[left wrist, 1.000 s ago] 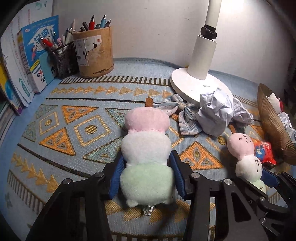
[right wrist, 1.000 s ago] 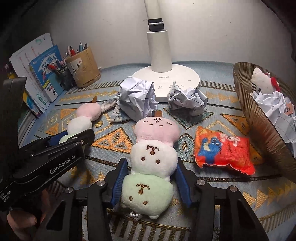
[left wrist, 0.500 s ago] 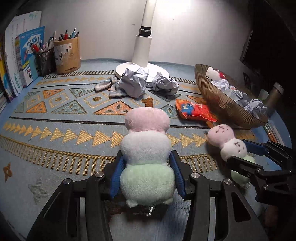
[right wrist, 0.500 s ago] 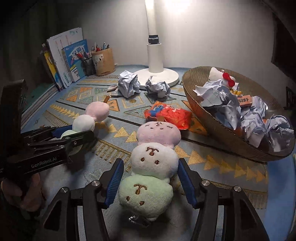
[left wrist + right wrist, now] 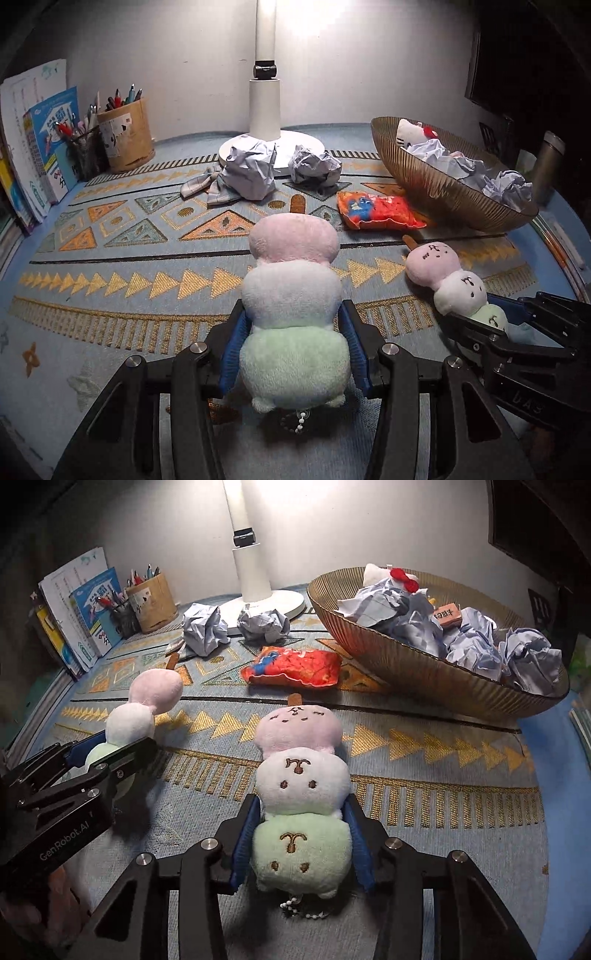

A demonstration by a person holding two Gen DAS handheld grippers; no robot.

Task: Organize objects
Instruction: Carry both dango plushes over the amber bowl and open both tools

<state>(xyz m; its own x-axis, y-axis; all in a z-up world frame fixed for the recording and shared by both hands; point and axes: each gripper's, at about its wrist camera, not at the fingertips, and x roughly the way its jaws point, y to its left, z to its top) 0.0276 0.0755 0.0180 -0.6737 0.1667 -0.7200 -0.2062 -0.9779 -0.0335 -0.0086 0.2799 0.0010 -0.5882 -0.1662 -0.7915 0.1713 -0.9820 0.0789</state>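
I am looking down on a worktop [image 5: 122, 258] covered by a blue mat woven with orange and gold triangles, set against a pale wall in a dim room lit by a white lamp [image 5: 264, 110] at the back. At the far left stand books [image 5: 40, 147] and a pen holder [image 5: 123, 140]; two crumpled paper balls [image 5: 251, 173] lie by the lamp base, a checked cloth [image 5: 201, 184] beside them, a red snack packet [image 5: 376, 210] near the middle, and a ribbed golden bowl [image 5: 417, 664] at the right is full of crumpled paper and a white plush. My left tool [image 5: 293, 339] is clamped on the green end of a three-ball plush skewer [image 5: 291, 295], seen from its plain back, pink ball pointing away. My right tool [image 5: 301, 834] has its jaws closing on a second plush skewer [image 5: 301, 782], face up, its blue pads against the green ball's sides. Both skewers sit just above the mat near its front edge, side by side. Compared with a second ago, both tools have drawn back from the lamp: the paper balls and the pen holder, then close by, now lie well away, and the bowl shows in full.
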